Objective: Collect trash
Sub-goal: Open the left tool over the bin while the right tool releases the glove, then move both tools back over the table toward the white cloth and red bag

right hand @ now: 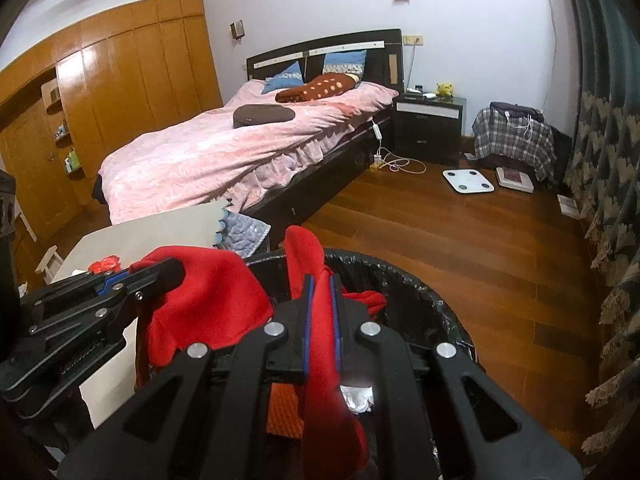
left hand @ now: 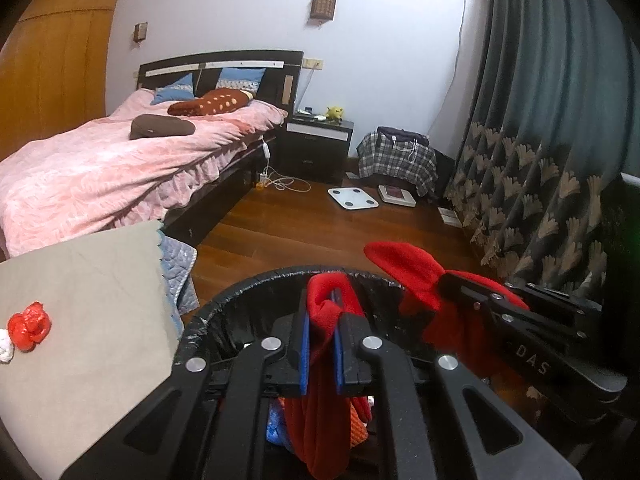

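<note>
A red cloth (left hand: pixel 404 264) is stretched between both grippers above a round bin lined with a black bag (left hand: pixel 248 284). My left gripper (left hand: pixel 322 308) is shut on one bunched end, which hangs down into the bin. The right gripper (left hand: pixel 446 282) pinches the other end at the right. In the right wrist view, the right gripper (right hand: pixel 320 296) is shut on the red cloth (right hand: pixel 216 292) over the bin (right hand: pixel 400 272), with the left gripper (right hand: pixel 176 270) at the left. Orange, blue and white scraps lie inside the bin. A red crumpled wad (left hand: pixel 30 324) sits on a beige-covered table (left hand: pixel 80 280).
A bed with a pink cover (right hand: pixel 224 152) stands beyond the table. A dark nightstand (right hand: pixel 430 128), a white scale (right hand: pixel 468 181) and a plaid-covered pile (right hand: pixel 514 136) are on the wooden floor (right hand: pixel 460 240). A patterned curtain (right hand: pixel 608 200) hangs along the right.
</note>
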